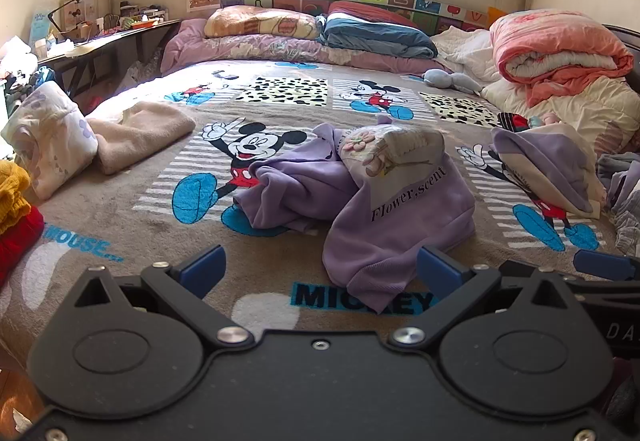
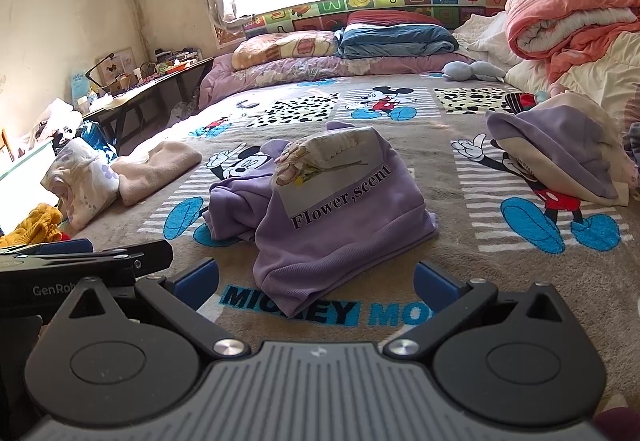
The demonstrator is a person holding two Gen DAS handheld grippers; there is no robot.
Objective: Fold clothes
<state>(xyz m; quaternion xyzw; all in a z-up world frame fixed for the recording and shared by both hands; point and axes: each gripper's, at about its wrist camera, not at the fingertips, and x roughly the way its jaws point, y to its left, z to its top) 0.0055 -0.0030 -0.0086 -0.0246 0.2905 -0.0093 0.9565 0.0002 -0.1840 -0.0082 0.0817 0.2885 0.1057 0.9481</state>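
On the bed, spread with a cartoon-mouse blanket [image 1: 132,217], a purple sweatshirt [image 1: 396,225] lies crumpled near the front edge, printed side up with the words "Flower, scent" across its chest. Both tools hover low over the near edge of the blanket, side by side and pointing toward the window. The left tool [image 1: 320,269] has its blue pads spread wide with nothing between them; the right tool [image 2: 316,279] is spread just as wide and equally empty. From the left tool the sweatshirt sits ahead and a little to the right, its near hem corner hanging down close beside the right-hand pad. From the right tool the sweatshirt [image 2: 340,217] lies almost dead ahead, with the hem corner reaching down between the two pads, so the right tool looks the nearer and better lined up for a first pinch. The garment's long axis runs roughly away from the tools, hem near, neck end far, with a bunched sleeve off to its left. Nothing of it is flattened yet, so I judge spreading comes before folding. Another lilac garment [image 2: 560,157] lies well apart to the right, and folded pieces [image 1: 100,137] rest at far left
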